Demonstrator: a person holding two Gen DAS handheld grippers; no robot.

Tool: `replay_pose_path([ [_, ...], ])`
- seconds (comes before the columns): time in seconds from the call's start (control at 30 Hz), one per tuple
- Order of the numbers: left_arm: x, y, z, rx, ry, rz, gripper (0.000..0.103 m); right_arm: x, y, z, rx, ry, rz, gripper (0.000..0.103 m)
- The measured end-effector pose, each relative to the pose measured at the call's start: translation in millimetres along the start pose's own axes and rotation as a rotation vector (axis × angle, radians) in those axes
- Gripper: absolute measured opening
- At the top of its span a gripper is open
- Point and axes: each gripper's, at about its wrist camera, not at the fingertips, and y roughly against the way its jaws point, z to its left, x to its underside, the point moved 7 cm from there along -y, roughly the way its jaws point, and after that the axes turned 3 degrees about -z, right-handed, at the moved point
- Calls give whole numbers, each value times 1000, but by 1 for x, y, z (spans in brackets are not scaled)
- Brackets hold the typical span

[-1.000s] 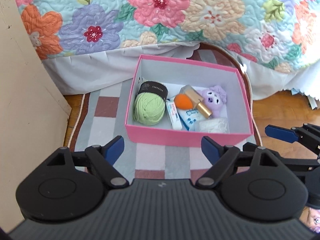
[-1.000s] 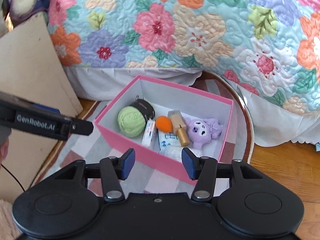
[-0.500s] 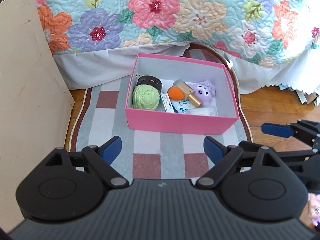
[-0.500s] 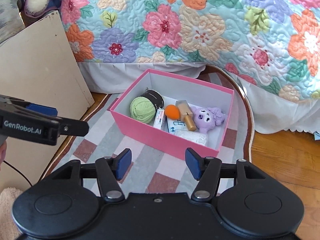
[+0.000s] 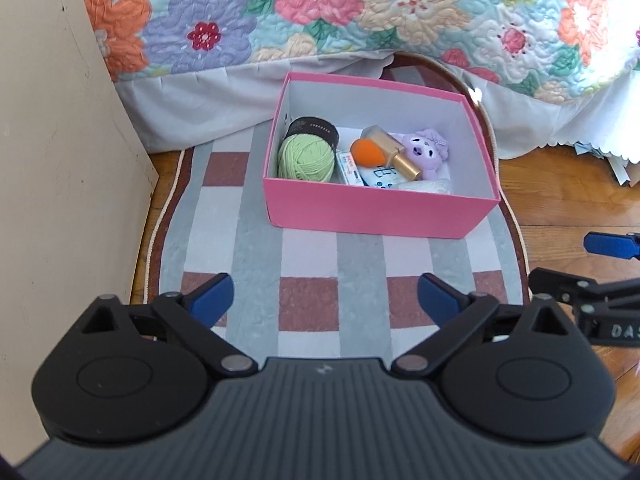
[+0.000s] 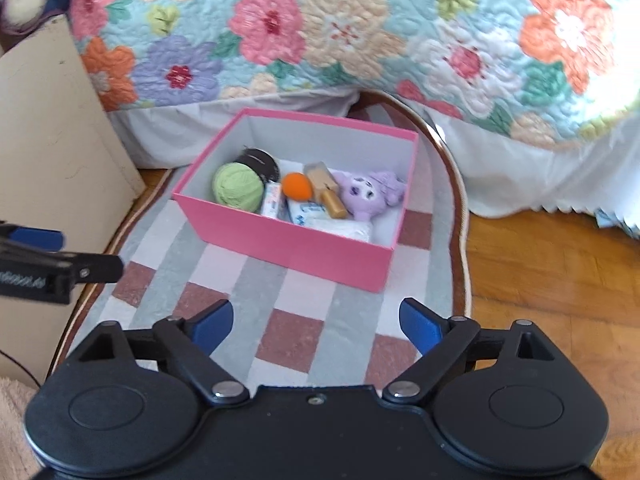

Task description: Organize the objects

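Note:
A pink box (image 5: 380, 212) (image 6: 288, 248) stands on a checked rug (image 5: 308, 264) (image 6: 328, 312) in front of the bed. Inside lie a green yarn ball (image 5: 306, 158) (image 6: 238, 188), an orange sponge (image 5: 366, 152) (image 6: 297, 186), a gold-capped bottle (image 5: 394, 152) (image 6: 326, 188), a purple plush toy (image 5: 424, 152) (image 6: 368, 194), and small white packets (image 5: 376, 178) (image 6: 320, 216). My left gripper (image 5: 324, 300) is open and empty, above the rug short of the box. My right gripper (image 6: 316, 326) is open and empty, also short of the box.
A flowered quilt (image 5: 360, 12) (image 6: 360, 32) hangs over the bed behind the box. A beige panel (image 5: 60, 200) (image 6: 48, 140) stands at the left. Wooden floor (image 5: 568, 192) (image 6: 552, 280) lies to the right of the rug.
Both grippers have pulled back from the box, which looks smaller and farther. The right gripper's fingers have spread wider. The box contents have not moved.

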Motion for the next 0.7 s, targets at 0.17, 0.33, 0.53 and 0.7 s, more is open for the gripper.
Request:
replay_pose_path([
  [0.17,7,0,-1,5,30,49,103,3,1,1,8,-4,19,93],
  [0.33,13,1,3,-30,49,65,103,4,7,7,21,21,7,93],
  [0.53,17,6,9,-77,53,67,103,3,14,13,19,11,8,93],
  [0.7,24,3,14,-124,30,93,103,8,16,17,29,0,30,93],
])
